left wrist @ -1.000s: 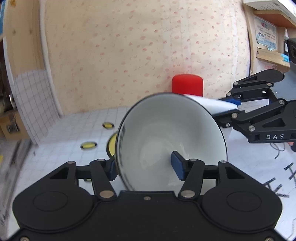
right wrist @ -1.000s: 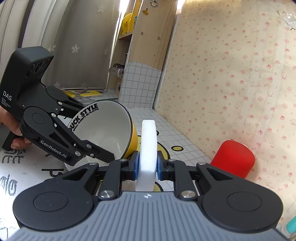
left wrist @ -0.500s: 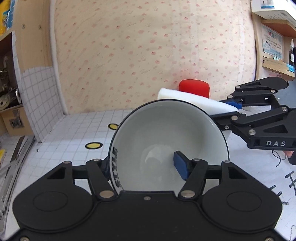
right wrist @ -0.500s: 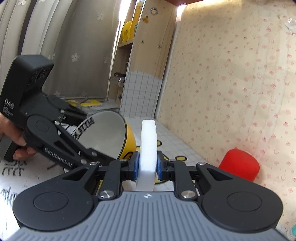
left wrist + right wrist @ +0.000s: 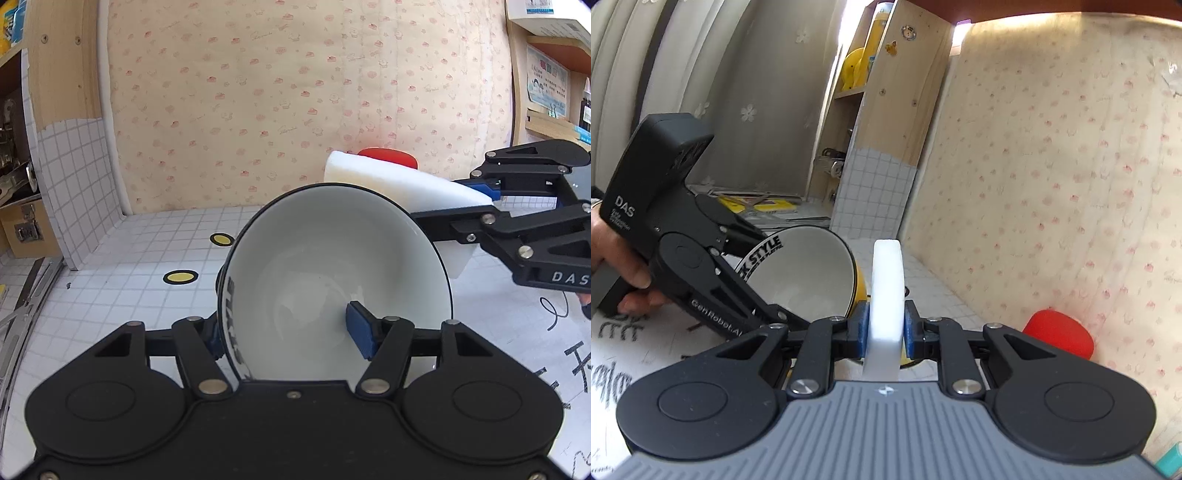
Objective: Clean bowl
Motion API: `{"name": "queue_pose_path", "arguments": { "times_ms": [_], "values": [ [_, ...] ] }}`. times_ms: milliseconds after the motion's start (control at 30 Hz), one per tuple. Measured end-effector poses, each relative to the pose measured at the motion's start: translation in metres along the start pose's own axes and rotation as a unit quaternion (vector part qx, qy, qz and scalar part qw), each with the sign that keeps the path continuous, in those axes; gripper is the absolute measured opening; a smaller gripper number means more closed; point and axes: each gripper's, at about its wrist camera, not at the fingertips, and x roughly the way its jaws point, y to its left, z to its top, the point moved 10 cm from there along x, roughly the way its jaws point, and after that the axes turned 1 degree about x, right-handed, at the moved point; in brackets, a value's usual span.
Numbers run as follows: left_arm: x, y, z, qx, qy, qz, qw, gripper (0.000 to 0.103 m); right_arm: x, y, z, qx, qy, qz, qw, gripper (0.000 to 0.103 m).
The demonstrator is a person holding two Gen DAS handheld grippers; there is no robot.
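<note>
I held the bowl up off the desk with my left tongs. The tongs were clamped on the bowl's rim: one blue pad sat inside the white bowl and the other pressed on the outside. The bowl was tipped on its side, so its open mouth faced me in the left camera. It was white inside and yellow outside, with a black band near the rim that had white letters on it.

My right tongs were squeezed tight on a white sponge. The sponge stood up on its thin edge between the two blue pads. In the left camera the sponge was just behind the far rim of the bowl, up near its top right side. I could not tell if it touched the rim. In the right camera the bowl was just to the left of the sponge.

A hand gripped the handle of the left tongs. A red thing stood on the desk by the wall with pink spots. The desk had a white cover with small squares and yellow dots ringed in black.
</note>
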Motion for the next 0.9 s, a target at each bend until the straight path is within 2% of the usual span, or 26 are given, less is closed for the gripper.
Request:
{"name": "queue_pose_path", "arguments": {
  "times_ms": [333,700,800,833,900],
  "values": [
    [-0.002,0.000,-0.004,-0.003,0.010,0.007,0.9999,0.065,0.011,0.001,-0.020,-0.002,0.047,0.015,0.999,0.021],
    [-0.008,-0.010,-0.013,0.017,0.021,0.006,0.9996,0.066,0.013,-0.004,-0.013,0.021,0.024,0.004,0.999,0.021],
    [-0.009,-0.004,-0.008,0.021,0.001,0.008,0.9997,0.066,0.012,-0.004,-0.013,0.021,0.024,0.006,0.999,0.021],
    [-0.010,-0.001,-0.005,0.022,-0.007,0.012,0.9997,0.067,0.012,-0.004,-0.012,0.021,0.024,0.007,0.999,0.021],
    [-0.010,0.004,0.001,0.026,-0.024,0.024,0.9991,0.079,0.012,0.000,-0.012,0.017,0.024,0.015,0.999,0.021]
  ]
}}
